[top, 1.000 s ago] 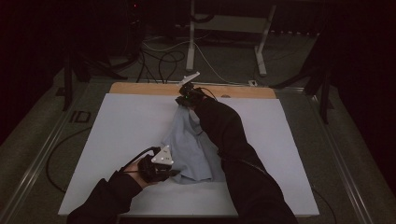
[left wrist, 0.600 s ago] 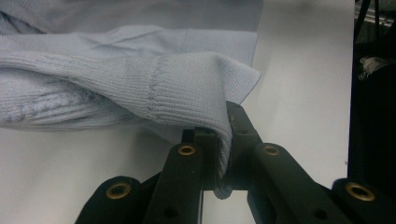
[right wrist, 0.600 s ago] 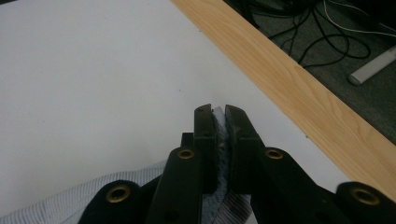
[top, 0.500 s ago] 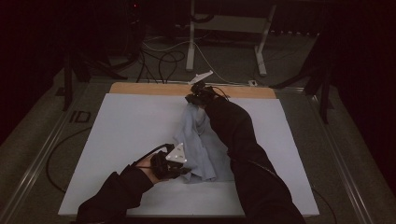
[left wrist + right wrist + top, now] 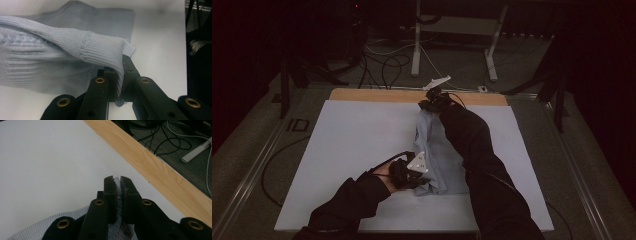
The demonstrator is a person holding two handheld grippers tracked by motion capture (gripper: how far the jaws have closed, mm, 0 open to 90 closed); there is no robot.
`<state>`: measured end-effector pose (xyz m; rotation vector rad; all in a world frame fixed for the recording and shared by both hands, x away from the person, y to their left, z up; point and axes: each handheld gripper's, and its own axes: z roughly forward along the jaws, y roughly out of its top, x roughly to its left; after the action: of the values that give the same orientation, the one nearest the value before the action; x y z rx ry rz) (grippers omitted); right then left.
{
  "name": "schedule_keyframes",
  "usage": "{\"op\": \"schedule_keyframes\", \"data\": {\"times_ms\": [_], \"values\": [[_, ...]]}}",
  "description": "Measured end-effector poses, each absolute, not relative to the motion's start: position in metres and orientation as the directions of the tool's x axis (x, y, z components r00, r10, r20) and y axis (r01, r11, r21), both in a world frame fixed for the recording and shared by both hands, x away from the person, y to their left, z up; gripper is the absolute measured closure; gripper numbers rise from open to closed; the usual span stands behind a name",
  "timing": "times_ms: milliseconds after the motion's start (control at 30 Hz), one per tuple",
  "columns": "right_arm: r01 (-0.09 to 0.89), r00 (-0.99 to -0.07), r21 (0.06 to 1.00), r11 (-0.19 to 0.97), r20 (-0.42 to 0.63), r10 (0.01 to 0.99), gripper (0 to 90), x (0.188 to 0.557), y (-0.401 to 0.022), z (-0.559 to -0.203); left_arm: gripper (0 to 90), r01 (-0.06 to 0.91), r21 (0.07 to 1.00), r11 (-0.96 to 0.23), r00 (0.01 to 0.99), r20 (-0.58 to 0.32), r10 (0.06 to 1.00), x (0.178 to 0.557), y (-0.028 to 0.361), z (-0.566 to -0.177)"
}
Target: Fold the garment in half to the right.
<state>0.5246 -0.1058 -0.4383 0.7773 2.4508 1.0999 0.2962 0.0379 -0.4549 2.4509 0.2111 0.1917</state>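
A light blue knitted garment [image 5: 439,155] lies lengthwise on the white table top [image 5: 357,135], right of the middle. My left gripper [image 5: 424,177] is shut on its near end; in the left gripper view the black jaws pinch a ribbed fold of the garment [image 5: 100,50] and my left gripper [image 5: 119,75] holds it just above the table. My right gripper [image 5: 426,106] is at the far end, near the wooden strip [image 5: 377,95]. In the right gripper view, my right gripper [image 5: 117,182] is shut on a thin edge of the garment [image 5: 118,205].
The wooden strip [image 5: 155,167] runs along the far edge of the table. Beyond it the floor holds cables [image 5: 387,62] and a white stand leg [image 5: 416,45]. Metal rails [image 5: 259,165] flank the table. Bare white surface lies left of the garment.
Both hands have shifted to the right with the garment held between them. The garment now lies farther right on the table and a little more stretched.
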Motion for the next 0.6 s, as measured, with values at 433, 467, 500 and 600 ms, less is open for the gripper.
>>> {"op": "schedule_keyframes", "data": {"times_ms": [433,467,500,600], "values": [[0.357,-0.783,0.774,0.524,-0.058,0.619,84.6,0.525,-0.123,-0.442,86.8,0.062,0.607,-0.792,0.982,0.103,0.156,0.301,0.009,-0.457],[0.360,-0.784,0.775,0.519,-0.050,0.619,84.7,0.525,-0.125,-0.442,86.8,0.056,0.604,-0.795,0.983,0.106,0.150,0.301,0.007,-0.457],[0.357,-0.785,0.776,0.520,-0.053,0.617,84.7,0.526,-0.127,-0.442,86.8,0.046,0.599,-0.800,0.984,0.112,0.141,0.301,0.005,-0.457],[0.360,-0.784,0.775,0.519,-0.051,0.619,84.6,0.526,-0.132,-0.443,86.8,0.043,0.595,-0.803,0.984,0.113,0.136,0.303,0.000,-0.458]]}}
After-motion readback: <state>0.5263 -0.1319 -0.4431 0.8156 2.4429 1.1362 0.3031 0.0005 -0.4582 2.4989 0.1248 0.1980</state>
